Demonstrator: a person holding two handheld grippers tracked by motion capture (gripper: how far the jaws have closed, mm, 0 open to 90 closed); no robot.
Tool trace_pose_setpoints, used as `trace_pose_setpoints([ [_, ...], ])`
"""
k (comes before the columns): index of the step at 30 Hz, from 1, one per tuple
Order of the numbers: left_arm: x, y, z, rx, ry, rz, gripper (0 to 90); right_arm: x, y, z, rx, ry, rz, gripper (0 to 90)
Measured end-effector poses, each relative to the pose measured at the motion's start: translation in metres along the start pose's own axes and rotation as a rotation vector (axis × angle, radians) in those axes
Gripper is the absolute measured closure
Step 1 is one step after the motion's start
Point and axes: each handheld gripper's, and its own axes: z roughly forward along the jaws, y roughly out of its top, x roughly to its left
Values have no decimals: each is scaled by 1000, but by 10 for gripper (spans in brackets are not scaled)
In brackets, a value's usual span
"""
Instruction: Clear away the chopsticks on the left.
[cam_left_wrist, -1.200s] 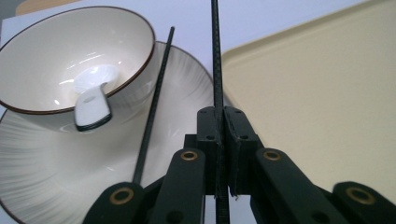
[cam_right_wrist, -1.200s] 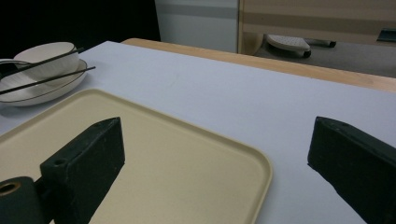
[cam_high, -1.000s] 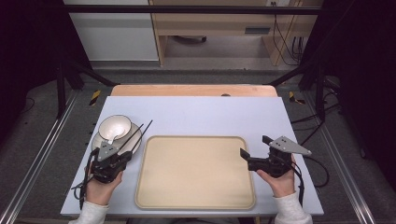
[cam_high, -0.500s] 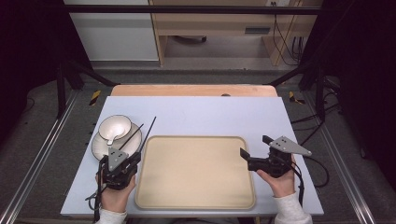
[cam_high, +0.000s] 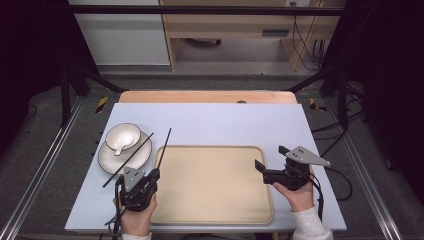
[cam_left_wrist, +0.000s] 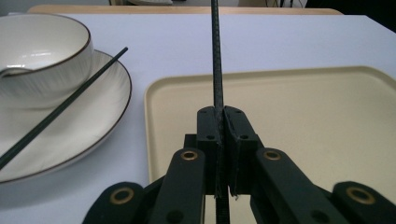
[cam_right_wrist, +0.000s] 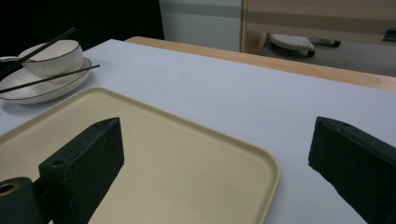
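Observation:
My left gripper (cam_high: 154, 175) (cam_left_wrist: 218, 117) is shut on the near end of a black chopstick (cam_high: 164, 148) (cam_left_wrist: 215, 56), held over the left edge of the beige tray (cam_high: 215, 210) (cam_left_wrist: 317, 116) and pointing away from me. A second black chopstick (cam_high: 127, 161) (cam_left_wrist: 60, 110) lies slantwise across the white plate (cam_high: 107, 159) (cam_left_wrist: 100, 126), beside the white bowl (cam_high: 123, 135) (cam_left_wrist: 44, 56) that stands on it. My right gripper (cam_high: 270, 159) (cam_right_wrist: 217, 140) is open over the tray's right edge (cam_right_wrist: 261, 186), with nothing between its jaws.
The tray and plate lie on a pale blue mat (cam_high: 225, 120) over a wooden table (cam_high: 200, 96). Metal frame rails (cam_high: 45, 165) run along both sides. Cables trail from each gripper toward the near edge.
My left gripper has moved right and toward the near edge, away from the plate, carrying one chopstick to the tray's left edge. The right gripper has stayed put.

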Motion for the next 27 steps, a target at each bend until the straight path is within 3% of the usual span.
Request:
trace_pose_setpoints([
  [3,0,-11,0,-9,14,-27,853,0,0,1,3,3,-5,36],
  [5,2,-21,2,-15,11,-66,853,1,-1,3,10,11,-10,37],
  [9,2,-30,7,-16,11,-92,853,2,-2,5,18,14,-15,37],
  [18,4,-48,26,30,59,-101,853,3,-2,7,24,12,-17,37],
  [27,5,-50,33,62,77,-102,853,2,-3,7,28,10,-13,37],
])
